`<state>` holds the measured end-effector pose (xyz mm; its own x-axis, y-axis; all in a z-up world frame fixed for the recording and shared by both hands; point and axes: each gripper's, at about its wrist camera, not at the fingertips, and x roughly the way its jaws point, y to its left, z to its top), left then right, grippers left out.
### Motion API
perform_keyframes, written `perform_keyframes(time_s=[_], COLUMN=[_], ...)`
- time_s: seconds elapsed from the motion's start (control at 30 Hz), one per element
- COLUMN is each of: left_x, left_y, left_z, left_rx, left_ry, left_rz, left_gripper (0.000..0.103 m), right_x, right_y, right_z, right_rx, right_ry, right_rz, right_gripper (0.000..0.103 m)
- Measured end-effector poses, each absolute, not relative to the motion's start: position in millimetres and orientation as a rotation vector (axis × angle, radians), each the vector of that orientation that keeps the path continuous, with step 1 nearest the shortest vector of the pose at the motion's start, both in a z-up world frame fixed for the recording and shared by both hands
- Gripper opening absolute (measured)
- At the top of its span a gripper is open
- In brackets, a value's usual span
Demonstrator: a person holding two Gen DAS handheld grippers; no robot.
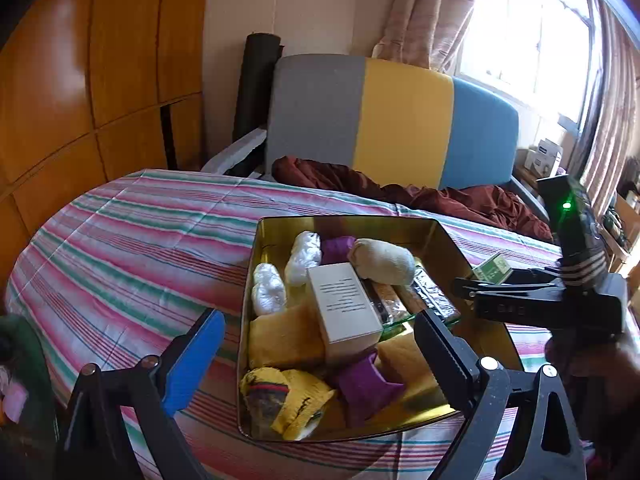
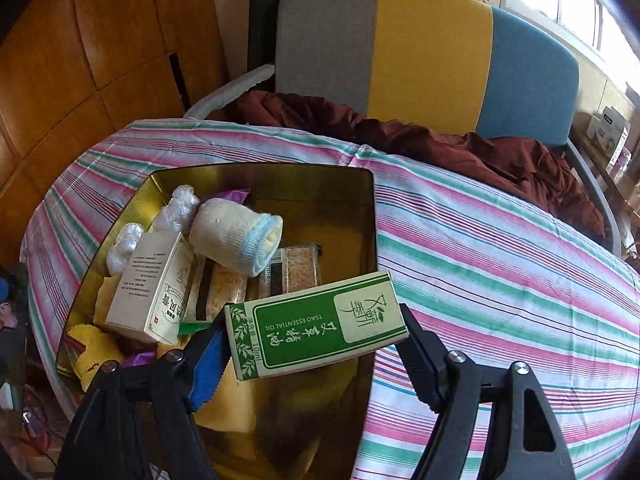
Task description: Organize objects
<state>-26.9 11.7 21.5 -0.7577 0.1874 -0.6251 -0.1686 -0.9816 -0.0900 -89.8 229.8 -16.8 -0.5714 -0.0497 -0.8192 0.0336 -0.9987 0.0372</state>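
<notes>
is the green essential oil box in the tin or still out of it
Out: the green box is clamped in the right gripper, held above the gold tin, not resting among its contents.

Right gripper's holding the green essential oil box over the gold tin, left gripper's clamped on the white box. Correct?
Not quite. The left gripper is open and holds nothing; the white box lies loose in the gold tin, per the left wrist view. The right gripper does hold the green box.
</notes>
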Motion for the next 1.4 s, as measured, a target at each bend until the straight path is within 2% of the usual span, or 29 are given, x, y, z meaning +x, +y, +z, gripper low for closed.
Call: perform_keyframes(time_s=[0.47, 0.8, 1.23, 1.4], left_x=[-26.5, -24.9, 1.4, 13.5], left_y=[-1.7, -2.7, 2.7, -1.3], left_z=[12.3, 12.7, 15.8, 7.8], left_rx=[-1.031, -1.051, -0.997, -1.032], left_ry=[-0.074, -0.062, 0.020, -0.029], left_rz=[2.816, 2.861, 2.968, 2.976], left_gripper=[0.103, 0.103, 0.103, 0.103], right_x=[-116.1, -99.9, -22.9, 16.5], right_y=[211.0, 210.2, 223.3, 222.6], right_z=[-50.6, -31.3, 3.5, 8.0], right_rx=[1.561, 1.445, 1.363, 1.273], right_ry=[0.001, -0.058, -0.129, -0.088], right_rz=[-2.692, -2.757, -3.013, -3.122], right_gripper=[0.079, 0.084, 0.084, 0.084])
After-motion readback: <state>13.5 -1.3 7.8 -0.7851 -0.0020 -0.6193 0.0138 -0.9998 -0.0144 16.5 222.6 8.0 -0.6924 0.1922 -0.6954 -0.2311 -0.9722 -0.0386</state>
